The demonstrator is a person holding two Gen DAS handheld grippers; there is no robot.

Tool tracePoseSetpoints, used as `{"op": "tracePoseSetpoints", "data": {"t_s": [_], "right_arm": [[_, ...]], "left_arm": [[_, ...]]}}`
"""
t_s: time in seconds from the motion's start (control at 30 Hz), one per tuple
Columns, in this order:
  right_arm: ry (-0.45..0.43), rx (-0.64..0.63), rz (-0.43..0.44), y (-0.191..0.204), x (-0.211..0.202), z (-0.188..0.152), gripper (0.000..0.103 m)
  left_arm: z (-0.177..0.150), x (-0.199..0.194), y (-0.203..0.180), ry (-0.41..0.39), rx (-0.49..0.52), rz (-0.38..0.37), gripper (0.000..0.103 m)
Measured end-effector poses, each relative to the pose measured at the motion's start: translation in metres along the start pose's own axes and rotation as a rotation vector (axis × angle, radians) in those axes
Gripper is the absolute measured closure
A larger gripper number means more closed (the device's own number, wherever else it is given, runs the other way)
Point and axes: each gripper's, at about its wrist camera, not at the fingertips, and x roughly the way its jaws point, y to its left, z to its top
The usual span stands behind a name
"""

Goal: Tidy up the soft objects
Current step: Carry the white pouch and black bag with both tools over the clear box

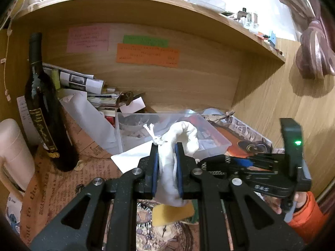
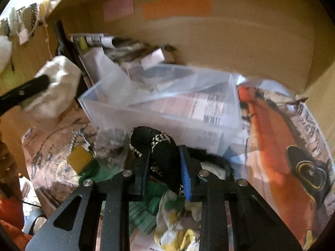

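Observation:
My left gripper (image 1: 166,146) is shut on a white drawstring cloth pouch (image 1: 180,138) and holds it above the desk, just in front of a clear plastic bin (image 1: 217,142). The pouch also shows at the left of the right wrist view (image 2: 56,83). My right gripper (image 2: 165,150) is shut on a black knitted sock with a white pattern (image 2: 159,146), held near the front wall of the clear bin (image 2: 167,113). A yellow sponge (image 2: 79,159), green cloth (image 2: 144,215) and a yellow-white floral cloth (image 2: 178,226) lie on the desk below.
A dark wine bottle (image 1: 41,104) stands at left beside a white jug (image 1: 14,152). Piled papers (image 1: 88,87) fill the back left corner. A wooden shelf (image 1: 146,6) overhangs the desk. An orange printed newspaper (image 2: 278,156) covers the right side.

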Motion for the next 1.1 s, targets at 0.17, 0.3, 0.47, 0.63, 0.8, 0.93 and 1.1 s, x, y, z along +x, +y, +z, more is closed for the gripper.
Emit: {"op": "tracePoseSetpoints", "data": {"t_s": [0.17, 0.3, 0.47, 0.63, 0.8, 0.93, 1.1], "right_arm": [[-0.080, 0.026, -0.004, -0.006, -0.024, 0.013, 0.082], [-0.163, 0.041, -0.020, -0.012, -0.044, 0.027, 0.082], [-0.250, 0.069, -0.026, -0.020, -0.060, 0.044, 0.082], [-0.301, 0.077, -0.035, -0.023, -0.062, 0.060, 0.082], [-0.304, 0.073, -0.031, -0.023, -0.048, 0.072, 0.082], [-0.279, 0.070, -0.024, -0.023, -0.029, 0.081, 0.082], [-0.202, 0.062, -0.027, -0.024, 0.004, 0.086, 0.082]], "left_arm": [[0.011, 0.007, -0.004, -0.024, 0.014, 0.007, 0.089], [0.024, 0.015, -0.004, -0.036, 0.013, 0.012, 0.089], [0.039, 0.024, -0.003, -0.050, 0.016, 0.017, 0.089], [0.052, 0.044, -0.002, -0.046, 0.021, 0.040, 0.088], [0.058, 0.074, 0.003, 0.020, -0.005, 0.014, 0.088], [0.058, 0.104, 0.009, 0.091, -0.020, 0.019, 0.088], [0.050, 0.131, 0.012, 0.160, -0.008, 0.048, 0.088]]}}
